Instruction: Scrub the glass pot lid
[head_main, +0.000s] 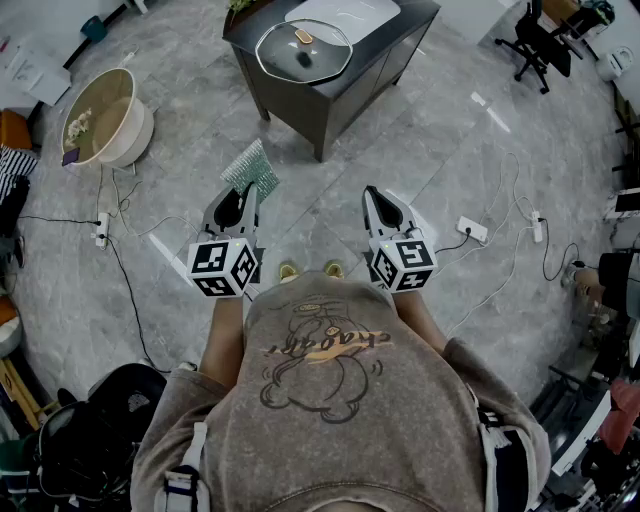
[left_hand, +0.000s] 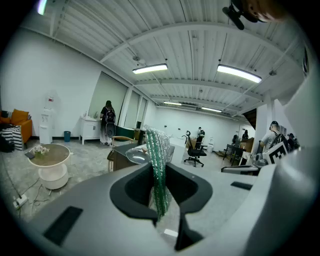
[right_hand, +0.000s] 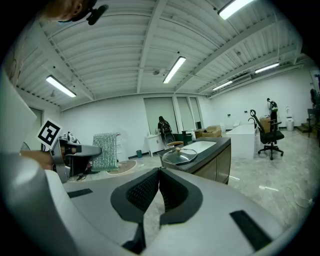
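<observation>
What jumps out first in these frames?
The glittery green scrub pad clamped in the left gripper, held out over the grey floor. Ahead, the glass pot lid lies on a dark cabinet, apart from both grippers; the right gripper is shut and empty.

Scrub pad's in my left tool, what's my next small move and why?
Probably step toward the dark cabinet: the glass pot lid lies on it, far ahead of both tools. The left tool clamps the green scrub pad; the right tool is shut and empty.
</observation>
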